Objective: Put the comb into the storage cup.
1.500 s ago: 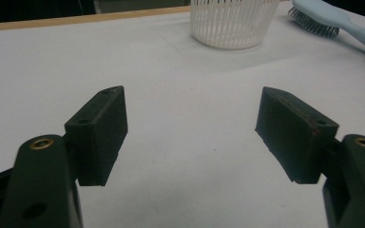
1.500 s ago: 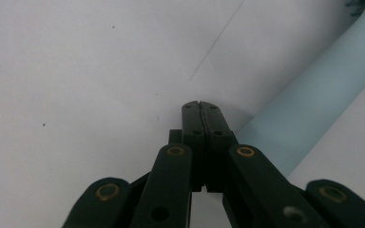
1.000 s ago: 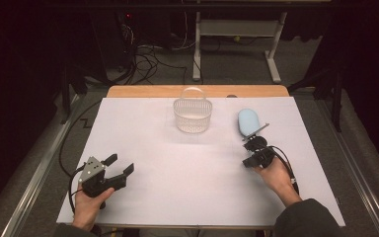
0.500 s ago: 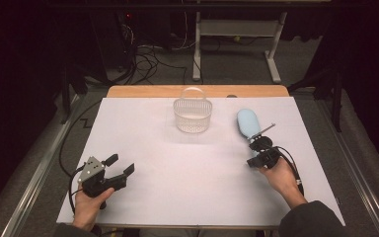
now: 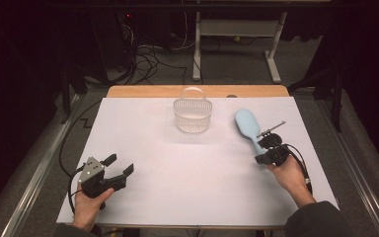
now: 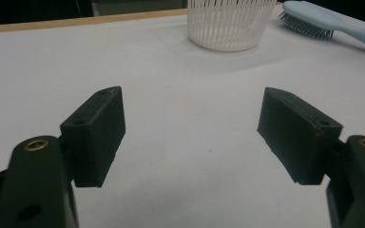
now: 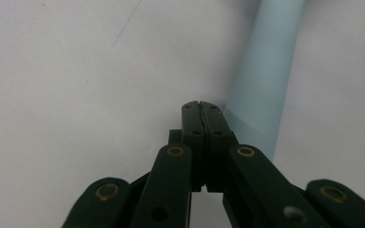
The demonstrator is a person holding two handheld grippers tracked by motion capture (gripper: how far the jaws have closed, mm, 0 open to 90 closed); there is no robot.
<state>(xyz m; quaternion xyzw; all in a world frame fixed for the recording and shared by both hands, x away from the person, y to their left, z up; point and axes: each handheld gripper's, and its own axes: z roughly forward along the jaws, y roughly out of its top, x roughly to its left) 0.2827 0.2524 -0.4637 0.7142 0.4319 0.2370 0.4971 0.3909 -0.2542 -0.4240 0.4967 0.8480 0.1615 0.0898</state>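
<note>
Left gripper (image 5: 120, 167): held in the person's left hand (image 5: 90, 207) near the front left corner of the table (image 5: 143, 123), low over the surface, pointing forward and toward the table's middle. Its jaws stand well apart with nothing between them, and have just been opening a little further; the left gripper view shows both black pads (image 6: 97, 133) clear of any contact. Right gripper (image 7: 202, 105): held in the person's right hand (image 5: 289, 173) toward the right edge of the table, the forearm entering from the front right corner. It points forward and slightly left, close to the surface. Its jaws are pressed fully together, pad against pad.
</note>
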